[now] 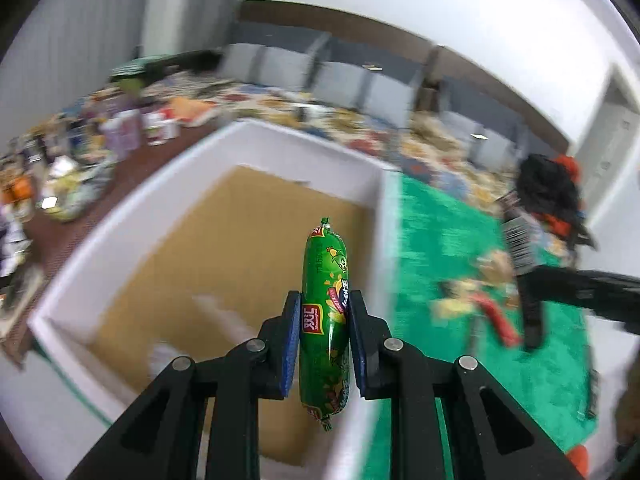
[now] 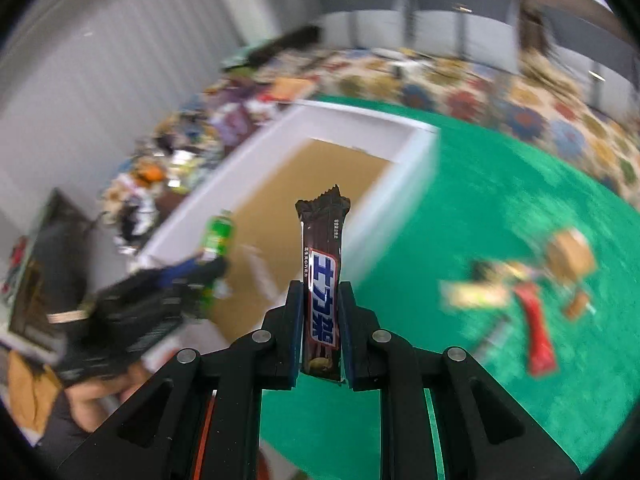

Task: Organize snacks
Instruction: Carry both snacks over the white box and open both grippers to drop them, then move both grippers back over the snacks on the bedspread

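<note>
sausage (image 1: 326, 312) pinched, left hand-held gripper (image 1: 324, 332) | chocolate bar (image 2: 322, 292) pinched, right (image 2: 320, 328) | box (image 1: 280, 140) seemingly empty

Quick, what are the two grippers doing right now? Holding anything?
Left gripper: shut on a green sausage, above the white box.
Right gripper: shut on a brown chocolate bar.

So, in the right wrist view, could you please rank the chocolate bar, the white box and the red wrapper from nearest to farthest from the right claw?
1. Chocolate bar, clamped in the right claw.
2. White box, ahead, slightly left.
3. Red wrapper, on the green mat to the right; too close to the box to rank firmly.
</note>
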`<state>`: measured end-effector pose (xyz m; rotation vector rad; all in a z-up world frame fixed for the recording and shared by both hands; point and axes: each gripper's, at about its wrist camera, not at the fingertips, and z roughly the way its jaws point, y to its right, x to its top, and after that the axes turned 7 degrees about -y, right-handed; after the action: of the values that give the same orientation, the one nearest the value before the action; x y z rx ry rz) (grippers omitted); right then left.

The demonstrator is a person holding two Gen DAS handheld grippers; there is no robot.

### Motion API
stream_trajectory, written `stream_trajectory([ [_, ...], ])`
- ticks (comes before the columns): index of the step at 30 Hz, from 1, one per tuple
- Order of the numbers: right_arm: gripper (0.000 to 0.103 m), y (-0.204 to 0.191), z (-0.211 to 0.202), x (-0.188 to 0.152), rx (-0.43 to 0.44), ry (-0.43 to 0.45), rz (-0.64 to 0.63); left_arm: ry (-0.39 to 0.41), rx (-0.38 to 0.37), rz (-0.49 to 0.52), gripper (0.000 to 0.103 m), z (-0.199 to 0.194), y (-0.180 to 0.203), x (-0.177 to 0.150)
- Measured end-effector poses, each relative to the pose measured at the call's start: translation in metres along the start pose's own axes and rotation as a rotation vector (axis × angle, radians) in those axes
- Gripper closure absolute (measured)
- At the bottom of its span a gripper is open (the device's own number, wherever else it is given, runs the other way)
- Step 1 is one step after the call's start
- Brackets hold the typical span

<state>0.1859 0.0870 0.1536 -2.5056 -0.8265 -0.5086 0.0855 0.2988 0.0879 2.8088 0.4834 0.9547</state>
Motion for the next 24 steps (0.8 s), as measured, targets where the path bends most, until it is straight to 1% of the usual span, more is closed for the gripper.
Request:
stream_trajectory([
  [2,0.085,-0.031,0.02,0.013,0.042,-0.004,-0.032,-0.013,0.069,-0.021,0.081,0.006,-0.026,0.0],
  [3,0.085,-0.041,0.029,0.015,0.054,-0.011,-0.04,-0.024,0.11,-0.034,0.081,0.011,-0.041,-0.001],
  [5,0.085,-0.061,0.051,0.014,0.077,-0.036,-0.049,-0.045,0.164,-0.055,0.081,0.019,-0.062,-0.007],
  [6,0.08,-0.068,0.065,0.011,0.087,-0.053,-0.051,-0.061,0.192,-0.075,0.079,0.025,-0.072,-0.011],
  [7,0.07,-0.073,0.078,0.008,0.097,-0.07,-0.055,-0.071,0.208,-0.092,0.065,0.03,-0.078,-0.014],
  [8,0.058,-0.076,0.09,0.004,0.104,-0.08,-0.062,-0.091,0.223,-0.117,0.052,0.034,-0.088,-0.02],
  [9,0.036,-0.079,0.091,-0.003,0.093,-0.078,-0.068,-0.098,0.231,-0.136,0.027,0.035,-0.094,-0.024],
  [10,0.035,-0.078,0.093,-0.01,0.062,-0.055,-0.085,-0.079,0.239,-0.149,0.016,0.033,-0.098,-0.028],
  [12,0.035,-0.076,0.087,-0.023,0.0,-0.017,-0.133,-0.034,0.244,-0.155,0.016,0.024,-0.099,-0.038],
  [14,0.035,-0.063,0.08,-0.038,-0.08,0.027,-0.176,-0.022,0.228,-0.164,0.016,0.018,-0.095,-0.041],
  [15,0.035,-0.056,0.078,-0.04,-0.112,0.049,-0.178,-0.007,0.211,-0.168,0.016,0.015,-0.09,-0.042],
  [16,0.031,-0.044,0.072,-0.046,-0.144,0.075,-0.174,0.003,0.2,-0.167,0.016,0.012,-0.085,-0.041],
  [18,0.028,-0.01,0.06,-0.062,-0.221,0.129,-0.144,0.034,0.164,-0.146,0.016,0.004,-0.064,-0.04],
  [20,0.028,0.035,0.049,-0.086,-0.317,0.169,-0.096,0.061,0.116,-0.103,0.016,-0.005,-0.034,-0.04],
  [21,0.028,0.053,0.044,-0.095,-0.355,0.175,-0.073,0.068,0.094,-0.082,0.016,-0.008,-0.022,-0.04],
  [22,0.028,0.077,0.039,-0.108,-0.404,0.18,-0.04,0.077,0.055,-0.045,0.015,-0.011,-0.001,-0.041],
  [24,0.028,0.123,0.028,-0.139,-0.494,0.184,0.032,0.085,0.004,0.015,0.014,-0.013,0.03,-0.043],
])
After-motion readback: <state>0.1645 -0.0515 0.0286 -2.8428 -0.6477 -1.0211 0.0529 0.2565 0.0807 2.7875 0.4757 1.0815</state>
